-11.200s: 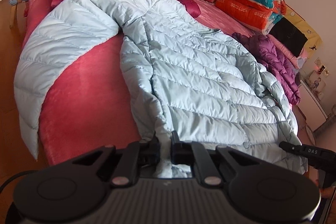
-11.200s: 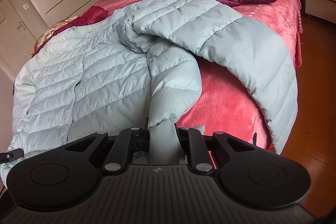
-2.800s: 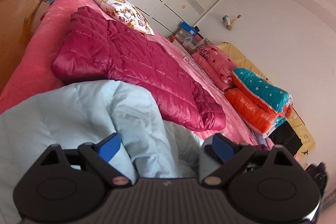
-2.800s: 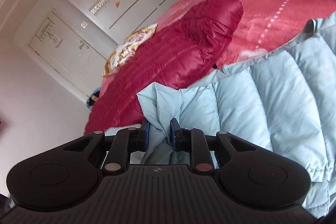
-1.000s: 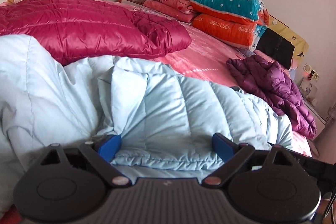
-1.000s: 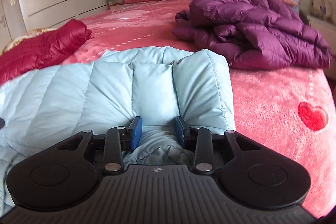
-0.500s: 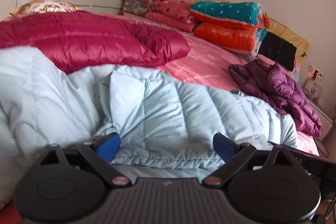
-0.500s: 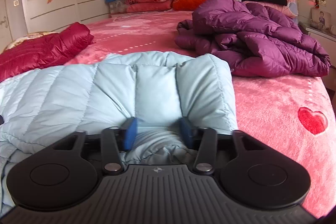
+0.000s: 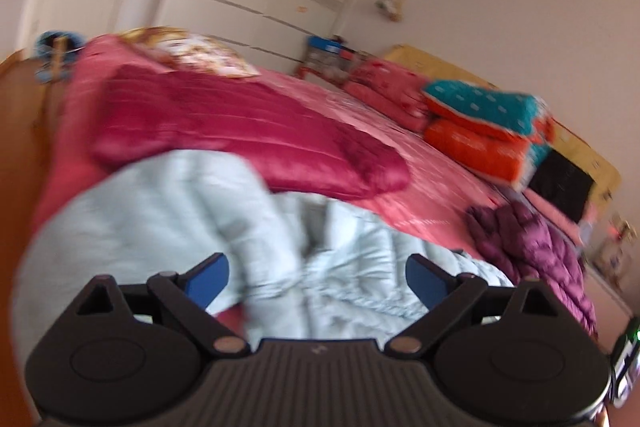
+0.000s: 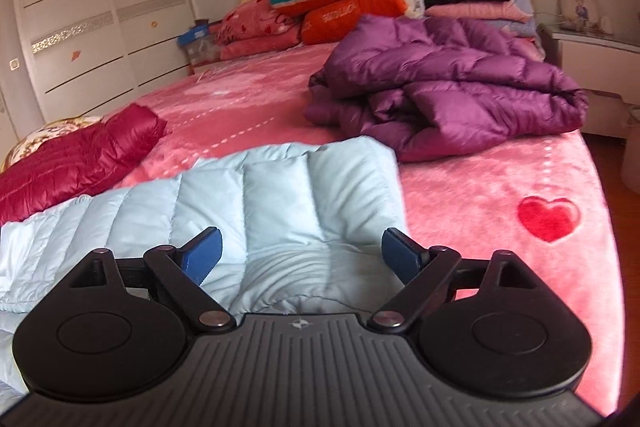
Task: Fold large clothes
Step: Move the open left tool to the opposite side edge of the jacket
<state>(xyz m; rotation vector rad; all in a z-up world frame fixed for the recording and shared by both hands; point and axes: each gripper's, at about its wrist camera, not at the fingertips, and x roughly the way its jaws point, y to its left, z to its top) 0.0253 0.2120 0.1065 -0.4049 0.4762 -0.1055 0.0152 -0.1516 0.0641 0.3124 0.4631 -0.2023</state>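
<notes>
Pale blue down jacket (image 10: 280, 211) lies folded on the pink bed (image 10: 520, 267), its quilted bulk filling the lower left of both wrist views.

In the left wrist view, which is motion-blurred, the left gripper (image 9: 317, 277) hangs over the pale blue down jacket (image 9: 200, 211) with its blue-padded fingers (image 9: 206, 281) spread wide apart and nothing between them. At 11 o'clock from the gripper a crimson down jacket (image 9: 240, 131) lies flat; at 3 o'clock a purple down jacket (image 9: 532, 247) sits crumpled; at 1 o'clock a stack of bright pillows (image 9: 480, 123) rests near the headboard.

In the right wrist view the right gripper (image 10: 300, 253) hovers over the folded edge, fingers (image 10: 202, 255) likewise wide apart and gripping nothing. The crimson down jacket (image 10: 80, 163) lies at 10 o'clock, the purple down jacket (image 10: 448, 87) at 1 o'clock just beyond the blue one, and a red heart (image 10: 548, 219) marks the blanket at 3 o'clock.
</notes>
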